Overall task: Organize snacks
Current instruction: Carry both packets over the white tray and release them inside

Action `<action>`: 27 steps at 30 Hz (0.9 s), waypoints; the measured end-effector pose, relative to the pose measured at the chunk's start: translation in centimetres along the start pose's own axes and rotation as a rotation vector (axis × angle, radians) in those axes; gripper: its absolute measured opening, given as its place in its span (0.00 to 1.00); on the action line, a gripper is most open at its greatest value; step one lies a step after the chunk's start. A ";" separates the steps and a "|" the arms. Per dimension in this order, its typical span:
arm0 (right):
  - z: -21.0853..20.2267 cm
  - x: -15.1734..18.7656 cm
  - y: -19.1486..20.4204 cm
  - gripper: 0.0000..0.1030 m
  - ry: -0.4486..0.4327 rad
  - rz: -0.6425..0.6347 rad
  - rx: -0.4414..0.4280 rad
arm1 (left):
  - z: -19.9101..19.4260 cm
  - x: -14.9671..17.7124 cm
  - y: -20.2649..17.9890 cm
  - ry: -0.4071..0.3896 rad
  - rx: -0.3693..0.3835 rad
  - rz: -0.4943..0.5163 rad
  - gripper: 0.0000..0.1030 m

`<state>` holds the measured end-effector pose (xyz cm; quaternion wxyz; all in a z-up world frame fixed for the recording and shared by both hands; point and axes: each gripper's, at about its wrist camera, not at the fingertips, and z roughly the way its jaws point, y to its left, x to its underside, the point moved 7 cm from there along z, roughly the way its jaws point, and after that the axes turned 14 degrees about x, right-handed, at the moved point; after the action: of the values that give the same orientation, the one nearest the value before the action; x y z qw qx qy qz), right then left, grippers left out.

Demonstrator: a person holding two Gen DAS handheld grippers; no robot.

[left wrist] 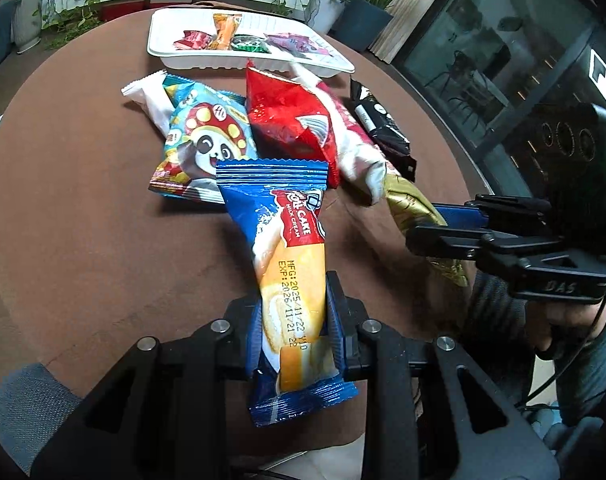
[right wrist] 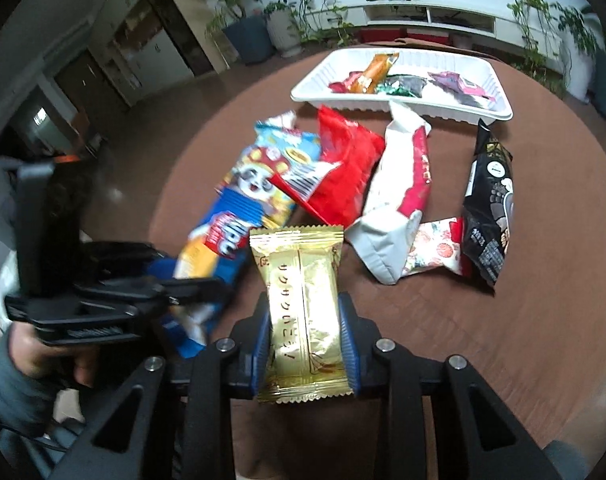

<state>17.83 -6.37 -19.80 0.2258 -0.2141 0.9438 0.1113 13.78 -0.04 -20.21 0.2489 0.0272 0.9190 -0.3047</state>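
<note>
Foil wrappers were the hazard: the left gripper (left wrist: 293, 332) pinched the blue roll-cake pack (left wrist: 285, 264) low on its body, and the right gripper (right wrist: 307, 340) squeezed the gold packet (right wrist: 303, 312), both above the brown table (left wrist: 83, 200). Either slick pack could have slid free before reaching the white tray (left wrist: 239, 62), or caught the loose red bag (left wrist: 287, 120) beneath.

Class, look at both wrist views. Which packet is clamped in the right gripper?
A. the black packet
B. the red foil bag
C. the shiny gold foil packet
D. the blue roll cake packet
C: the right gripper has its blue pads pressed on both sides of the shiny gold foil packet.
</note>
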 end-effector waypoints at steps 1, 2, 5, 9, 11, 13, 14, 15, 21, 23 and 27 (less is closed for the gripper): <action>-0.3 -0.1 0.0 0.33 -0.005 0.011 -0.017 | 0.0 0.0 -0.1 -0.002 0.003 0.001 0.24; -0.5 -0.1 0.1 0.33 -0.009 0.022 -0.033 | -0.1 -0.1 -0.3 -0.004 0.011 0.000 0.24; -0.9 -0.1 -0.2 0.33 -0.016 0.063 -0.075 | -0.3 -0.3 -0.6 -0.011 0.023 0.002 0.24; -1.2 0.0 -1.7 0.33 -0.025 0.136 -0.112 | -1.2 -0.8 -0.7 -0.033 0.032 -0.003 0.24; -1.7 0.1 -2.6 0.33 -0.034 0.168 -0.118 | -1.9 -1.2 -0.5 -0.048 0.042 -0.015 0.24; -2.0 -0.1 -4.0 0.33 -0.046 0.209 -0.118 | -3.0 -1.6 -0.2 -0.072 0.055 -0.029 0.24; -2.2 -0.1 -4.6 0.33 -0.053 0.226 -0.118 | -3.5 -1.8 0.0 -0.081 0.056 -0.032 0.24; -2.4 -0.2 -5.3 0.33 -0.059 0.245 -0.117 | -3.9 -2.0 0.2 -0.089 0.055 -0.033 0.24; -4.1 -1.1 -10.4 0.33 -0.116 0.361 -0.082 | -6.4 -4.4 2.0 -0.143 0.044 -0.054 0.24; -4.7 -1.7 -12.1 0.33 -0.140 0.389 -0.059 | -7.2 -5.5 2.6 -0.161 0.040 -0.057 0.24; -6.1 -3.0 -15.3 0.33 -0.183 0.439 -0.012 | -8.2 -8.1 3.8 -0.188 0.024 -0.052 0.24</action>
<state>24.92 -20.69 -14.77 0.2796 0.0058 0.9426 0.1824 18.00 8.59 -12.81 0.3255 -0.0224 0.8883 -0.3232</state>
